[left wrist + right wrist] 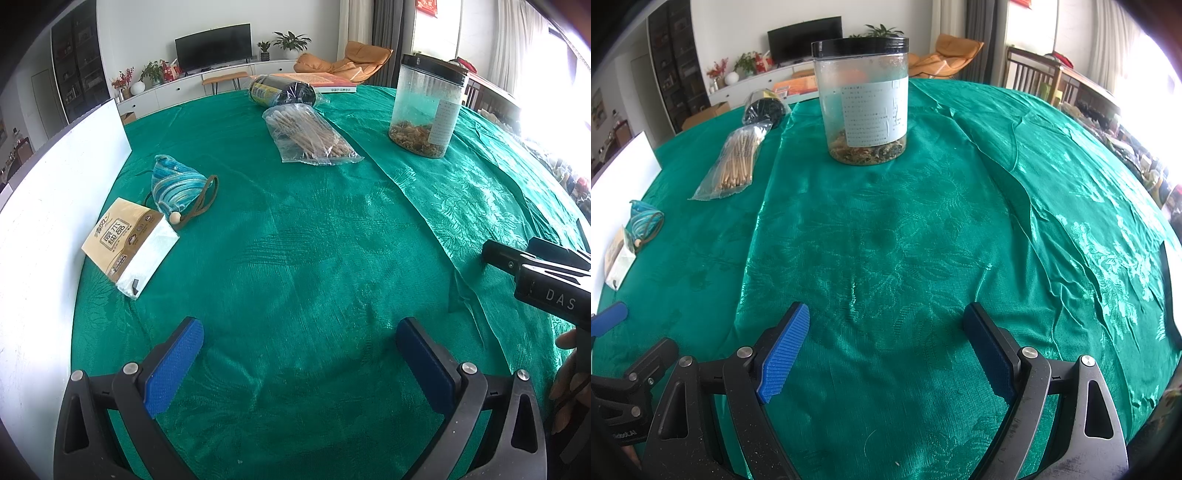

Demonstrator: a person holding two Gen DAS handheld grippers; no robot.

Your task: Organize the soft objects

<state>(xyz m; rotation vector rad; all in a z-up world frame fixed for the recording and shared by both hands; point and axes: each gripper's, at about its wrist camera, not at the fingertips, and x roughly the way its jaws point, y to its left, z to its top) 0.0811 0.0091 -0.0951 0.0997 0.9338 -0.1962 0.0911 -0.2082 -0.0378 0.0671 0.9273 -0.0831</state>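
A tissue pack (131,245) lies at the left of the green tablecloth (295,240), beside a blue striped cloth pouch (177,186) with a brown cord. Both show small at the left edge of the right wrist view: the pack (618,258) and the pouch (644,221). My left gripper (299,345) is open and empty, low over the cloth near the front. My right gripper (886,332) is open and empty, also over bare cloth. Its body shows at the right of the left wrist view (546,280).
A plastic bag of wooden sticks (310,134) lies mid-table, a clear jar with a black lid (428,107) to its right, and a dark wrapped roll (282,94) and a book (325,83) at the far edge. A white board (48,206) stands along the left.
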